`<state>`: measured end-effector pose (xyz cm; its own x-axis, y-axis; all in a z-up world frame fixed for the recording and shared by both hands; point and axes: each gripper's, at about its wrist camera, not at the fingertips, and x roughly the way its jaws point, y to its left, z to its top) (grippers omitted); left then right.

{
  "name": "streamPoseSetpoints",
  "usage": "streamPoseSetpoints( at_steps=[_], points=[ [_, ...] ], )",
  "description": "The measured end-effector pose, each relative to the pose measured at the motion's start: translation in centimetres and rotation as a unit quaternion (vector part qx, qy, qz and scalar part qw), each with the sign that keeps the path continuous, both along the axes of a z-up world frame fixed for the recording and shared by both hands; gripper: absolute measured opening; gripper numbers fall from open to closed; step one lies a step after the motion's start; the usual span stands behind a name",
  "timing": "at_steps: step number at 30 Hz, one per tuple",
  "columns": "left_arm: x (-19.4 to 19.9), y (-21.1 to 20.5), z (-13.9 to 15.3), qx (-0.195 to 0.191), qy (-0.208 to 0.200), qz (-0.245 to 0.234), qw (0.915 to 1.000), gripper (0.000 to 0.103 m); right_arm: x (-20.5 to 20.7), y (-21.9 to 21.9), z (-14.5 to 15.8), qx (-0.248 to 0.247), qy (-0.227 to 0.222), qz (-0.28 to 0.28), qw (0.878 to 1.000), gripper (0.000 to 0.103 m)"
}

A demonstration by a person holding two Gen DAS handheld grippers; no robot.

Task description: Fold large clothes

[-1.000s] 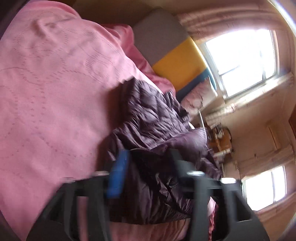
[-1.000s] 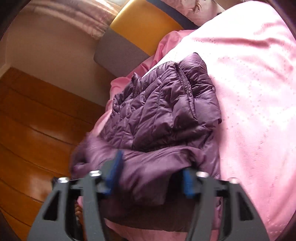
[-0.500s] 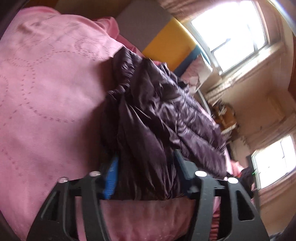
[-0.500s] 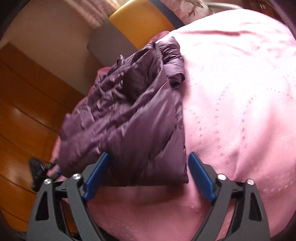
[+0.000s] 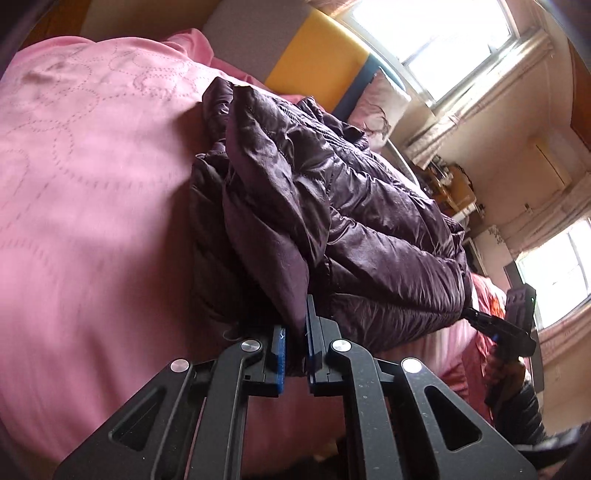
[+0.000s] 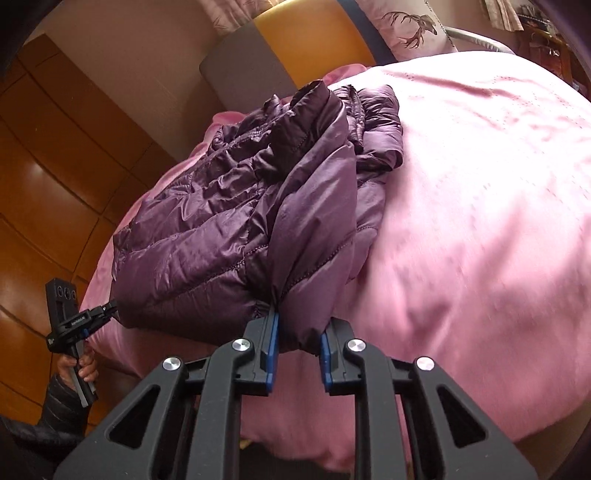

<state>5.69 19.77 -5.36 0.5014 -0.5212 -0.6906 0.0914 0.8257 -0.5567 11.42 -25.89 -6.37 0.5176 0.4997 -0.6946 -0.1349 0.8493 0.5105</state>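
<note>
My left gripper [image 5: 295, 345] is clenched on a fold of the dark purple quilted puffer jacket [image 5: 332, 206]. Its blue-padded jaws have just been closing, and the fabric is pinched between them at the jacket's near edge. My right gripper [image 6: 297, 345] is likewise clamped on the jacket [image 6: 236, 221], its jaws having just closed in on a bunched corner of the hem; the cloth fills the narrow gap between the blue pads.

The jacket lies in a rumpled, partly folded heap on the pink stitched bedspread [image 5: 92, 184], near the bed's edge. In the right wrist view the bedspread [image 6: 480, 221] spreads wide to the right of the garment, while the jacket's left side reaches toward the drop to the brown wooden floor [image 6: 44, 184]. One layer of the jacket is doubled over another, with a collar or cuff end lying at the far side.

Each camera catches the other gripper at the margin. The right gripper [image 5: 498, 328] shows at the far right of the left view, touching the jacket's corner, held by a hand [image 5: 502, 369]. The left gripper [image 6: 107, 308] shows at the lower left of the right view, at the jacket's other corner, also in a hand [image 6: 79, 367] with a dark quilted sleeve [image 6: 55, 406].

Beyond the bed stands a grey, yellow and blue headboard [image 6: 295, 44]; bright windows [image 5: 443, 33] are behind it.
</note>
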Motion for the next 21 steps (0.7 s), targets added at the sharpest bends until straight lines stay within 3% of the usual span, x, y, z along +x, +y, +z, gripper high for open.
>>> streamPoseSetpoints(
  at_steps=[8,9,10,12,14,15,21],
  points=[
    [-7.1,-0.8,-0.3,0.002,0.043,-0.02,0.9989,0.007,-5.7,-0.6,-0.3,-0.038,0.042,0.034,0.998,0.016],
    [-7.6,-0.9,-0.4,0.003,0.047,-0.019,0.9987,0.007,-5.8,-0.4,-0.2,-0.045,0.042,0.037,0.997,0.02],
    [-7.9,-1.0,-0.3,0.008,0.048,-0.016,0.9987,0.009,-5.8,-0.4,0.2,-0.06,0.037,0.036,0.997,0.032],
    [-7.6,-0.8,0.3,0.022,0.039,-0.001,0.999,0.022,-5.1,-0.4,1.0,-0.075,0.019,0.025,0.997,0.045],
    [-6.9,-0.2,1.1,0.029,0.022,0.021,0.9991,0.054,-4.0,-1.0,2.0,-0.082,-0.006,0.006,0.997,0.054],
    [-6.9,0.3,1.4,0.029,0.013,0.03,0.9991,0.06,-2.7,-1.3,2.7,-0.091,-0.027,-0.009,0.995,0.058],
    [-3.1,0.8,2.2,0.028,-0.021,0.054,0.9979,0.063,2.4,-1.3,2.7,-0.091,-0.049,-0.024,0.994,0.061]
  ],
)
